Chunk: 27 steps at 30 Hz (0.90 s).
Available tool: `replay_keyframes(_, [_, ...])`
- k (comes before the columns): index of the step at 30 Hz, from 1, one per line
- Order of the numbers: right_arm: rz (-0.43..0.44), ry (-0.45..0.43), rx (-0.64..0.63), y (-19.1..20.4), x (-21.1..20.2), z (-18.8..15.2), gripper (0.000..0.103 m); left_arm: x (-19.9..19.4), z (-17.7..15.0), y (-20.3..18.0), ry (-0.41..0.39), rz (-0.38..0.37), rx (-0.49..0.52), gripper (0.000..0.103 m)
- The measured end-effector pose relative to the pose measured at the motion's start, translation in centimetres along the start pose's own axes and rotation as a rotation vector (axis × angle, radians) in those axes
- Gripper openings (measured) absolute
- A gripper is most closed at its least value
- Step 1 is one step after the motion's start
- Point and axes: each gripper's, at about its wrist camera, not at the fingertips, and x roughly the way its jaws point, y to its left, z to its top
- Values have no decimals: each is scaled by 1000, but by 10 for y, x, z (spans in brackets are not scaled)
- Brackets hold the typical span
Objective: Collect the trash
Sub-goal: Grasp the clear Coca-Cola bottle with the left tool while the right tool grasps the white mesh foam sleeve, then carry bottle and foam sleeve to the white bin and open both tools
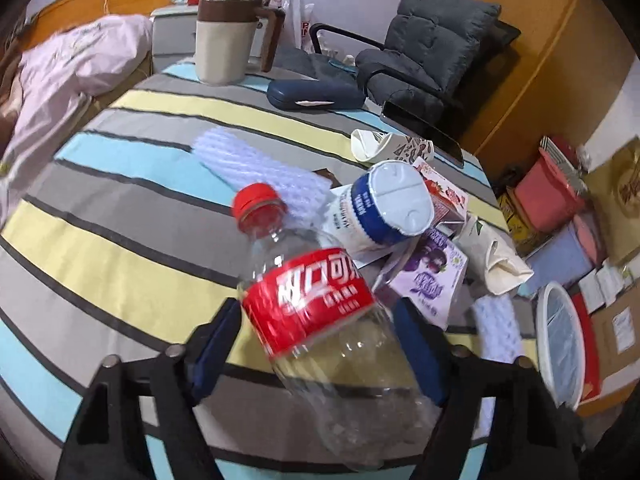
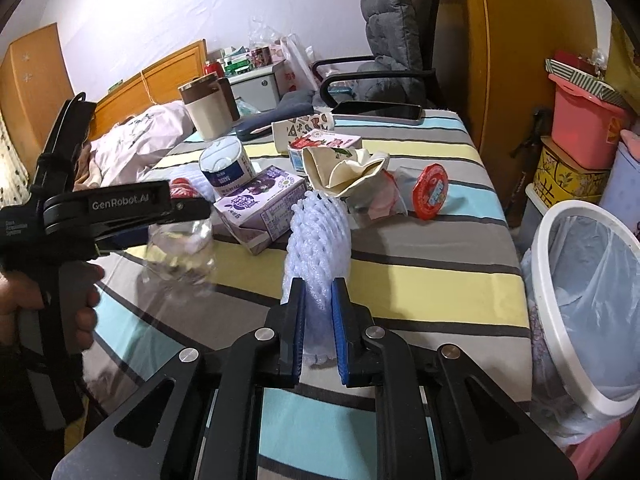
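Home bedroom; bed headboard [image 2: 160, 80]; pillow [image 1: 80, 56]

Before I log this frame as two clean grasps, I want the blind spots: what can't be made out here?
- Clear bottle, left wrist view: blurred; whether the left gripper pads press it is unclear.
- Same bottle, right wrist view: its top hides behind the left gripper.
- Foam net, right wrist view: its lower end sits hidden between the right gripper fingers.
- Bin: the liner hides its contents; the left view cuts it off.

Right tongs [image 2: 318, 322] pinched nearly shut, left tongs [image 1: 316, 344] spread wide, a hand [image 2: 24, 304] gripping their handle
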Motion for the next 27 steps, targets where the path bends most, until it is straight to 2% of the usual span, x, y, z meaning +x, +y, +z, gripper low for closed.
replay_keyframes(5, [11,2,5,3,2,0,15,-7,-2,5,-8,47,58,72])
replay_keyframes(8, [9,1,3,4,2,-1,15,-4,-2,10,11,42,51,73])
replay_keyframes(10, [8,5,4,3,1,-3,15,-3,-2,13,12,65,37,73])
replay_keyframes(13, [2,8,7,2,1,-4,15,2,-4,16,13,52,16,73])
replay_keyframes(16, [-5,4,11,1,-2,-4,15,3,-6,15,16,46,17,68])
replay_keyframes(27, [-12,-18,26,0,-12,-7,15,-26,-23,4,-76,48,94,65])
